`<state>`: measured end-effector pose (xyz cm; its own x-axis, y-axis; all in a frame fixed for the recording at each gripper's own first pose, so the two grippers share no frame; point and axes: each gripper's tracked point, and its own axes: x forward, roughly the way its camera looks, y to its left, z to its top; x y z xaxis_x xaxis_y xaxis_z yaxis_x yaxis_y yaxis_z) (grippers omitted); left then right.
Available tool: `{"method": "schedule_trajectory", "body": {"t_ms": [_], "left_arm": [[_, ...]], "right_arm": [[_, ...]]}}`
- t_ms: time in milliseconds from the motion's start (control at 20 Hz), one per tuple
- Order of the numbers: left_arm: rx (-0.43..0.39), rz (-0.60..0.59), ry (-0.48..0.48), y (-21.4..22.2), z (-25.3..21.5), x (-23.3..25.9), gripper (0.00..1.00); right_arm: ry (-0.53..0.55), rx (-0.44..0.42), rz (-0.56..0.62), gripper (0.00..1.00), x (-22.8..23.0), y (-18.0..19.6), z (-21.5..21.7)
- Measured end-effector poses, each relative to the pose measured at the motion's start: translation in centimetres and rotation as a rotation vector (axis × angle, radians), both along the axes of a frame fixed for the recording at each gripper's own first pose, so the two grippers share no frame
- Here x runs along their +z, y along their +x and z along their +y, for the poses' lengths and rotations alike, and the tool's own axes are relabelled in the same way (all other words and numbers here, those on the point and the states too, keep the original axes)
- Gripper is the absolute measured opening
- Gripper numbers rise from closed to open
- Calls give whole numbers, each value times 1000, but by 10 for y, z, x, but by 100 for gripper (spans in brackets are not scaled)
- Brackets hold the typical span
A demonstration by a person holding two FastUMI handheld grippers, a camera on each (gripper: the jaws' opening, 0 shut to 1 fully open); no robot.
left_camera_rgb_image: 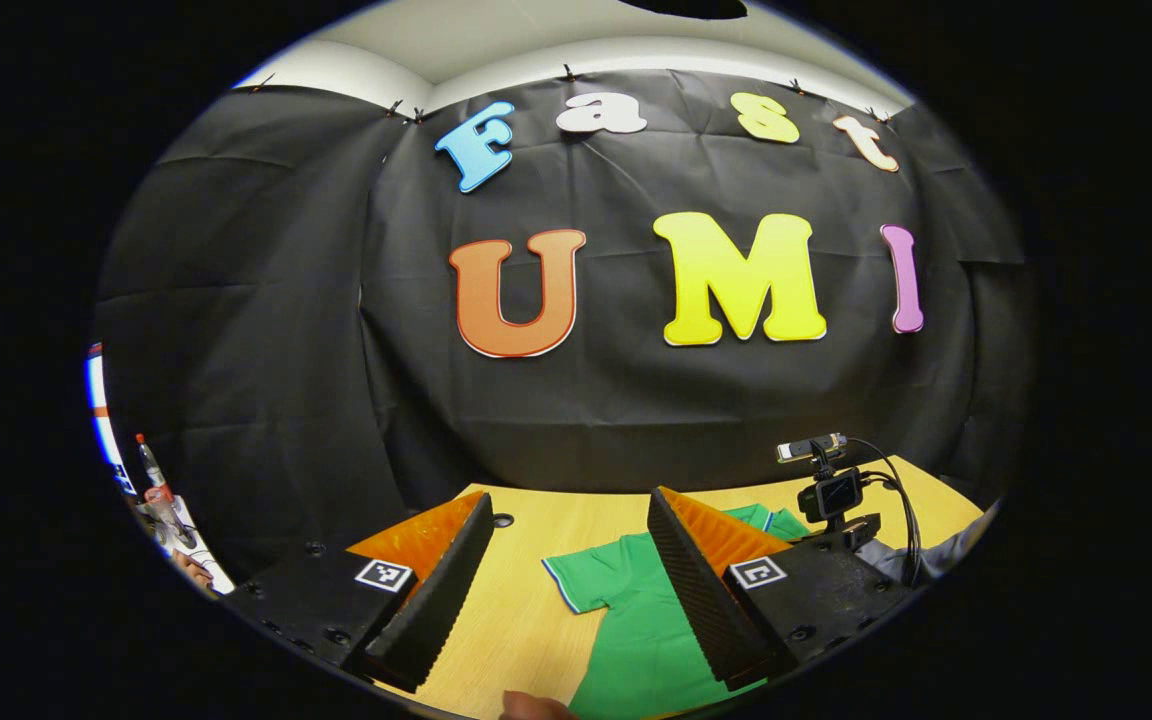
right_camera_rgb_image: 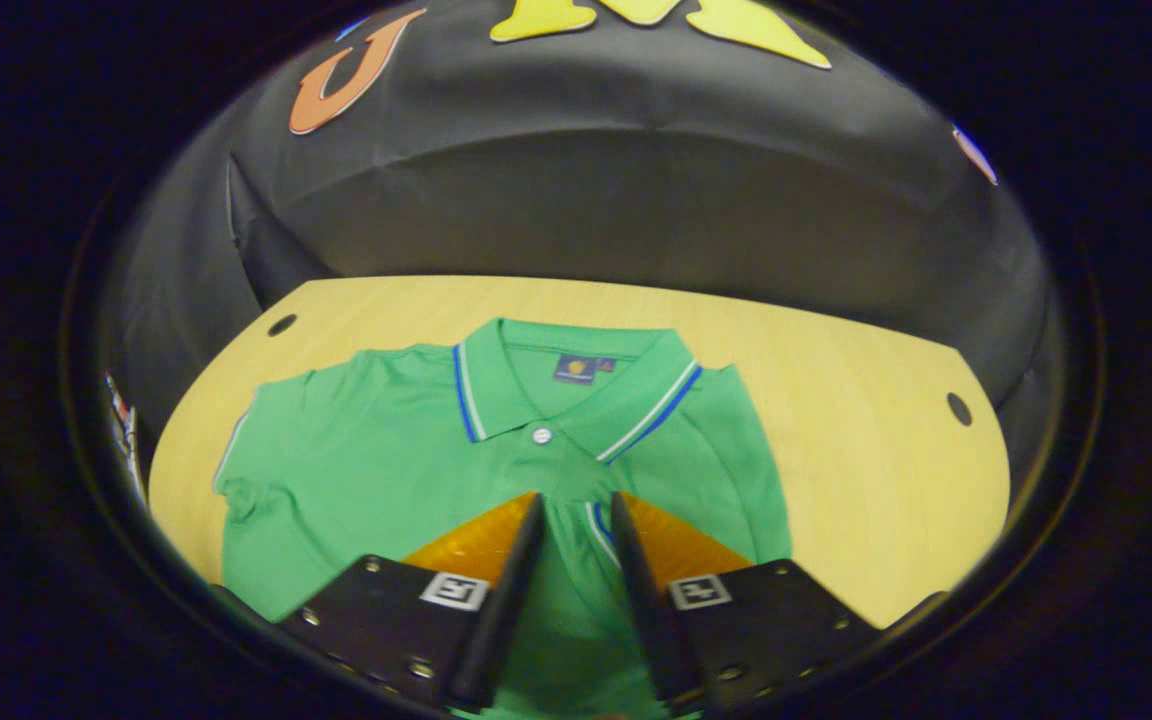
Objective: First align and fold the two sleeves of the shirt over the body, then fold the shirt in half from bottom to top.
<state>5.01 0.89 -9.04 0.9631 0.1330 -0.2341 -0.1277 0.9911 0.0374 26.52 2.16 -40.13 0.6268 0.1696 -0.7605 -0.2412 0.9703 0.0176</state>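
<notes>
Wood tabletop (right_camera_rgb_image: 836,380), pale and yellowish, carries the green shirt (right_camera_rgb_image: 356,470), which lies flat and face up with its collar (right_camera_rgb_image: 576,385) toward the far edge. Behind the table hangs the booth's black cloth wall (left_camera_rgb_image: 266,330), creased in long folds and clipped along its top under a white ceiling (left_camera_rgb_image: 496,40). Two small dark holes (right_camera_rgb_image: 282,324) sit in the tabletop near its far corners (one on each side of the shirt).

In the right gripper view, the right gripper (right_camera_rgb_image: 576,530) is over the shirt's front below the collar button, its fingers drawn in to a narrow gap. A fold of green cloth with a white and blue trimmed edge (right_camera_rgb_image: 596,525) lies in that gap, though I cannot tell whether both fingers actually press on it. One sleeve (right_camera_rgb_image: 256,440) is spread out flat toward the table's near left edge in this view.

In the left gripper view, the left gripper (left_camera_rgb_image: 571,560) is above the table with its fingers spread wide and nothing between them; a shirt sleeve (left_camera_rgb_image: 586,580) shows on the wood beyond. Off to that view's right a small camera on a stand (left_camera_rgb_image: 831,490) with dark cables sits at the table's edge, and a fingertip (left_camera_rgb_image: 531,707) pokes in at the bottom.
</notes>
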Motion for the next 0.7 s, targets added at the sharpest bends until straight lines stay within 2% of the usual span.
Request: {"method": "schedule_trajectory", "body": {"t_ms": [50,150,300,500,700], "left_arm": [[-2,0,2,1,-1,0,99],[-6,14,-5,2,-2,-6,99],[-4,41,-32,9,0,-20,99],[0,78,-54,32,7,-46,99],[11,119,-60,63,17,-81,99]], "right_arm": [[49,1,5,77,5,-2,8],[46,-1,-23,92,15,1,0],[50,18,-130,93,61,6,-5],[74,19,-312,92,148,7,-22],[107,5,-432,92,221,-18,-45]]}}
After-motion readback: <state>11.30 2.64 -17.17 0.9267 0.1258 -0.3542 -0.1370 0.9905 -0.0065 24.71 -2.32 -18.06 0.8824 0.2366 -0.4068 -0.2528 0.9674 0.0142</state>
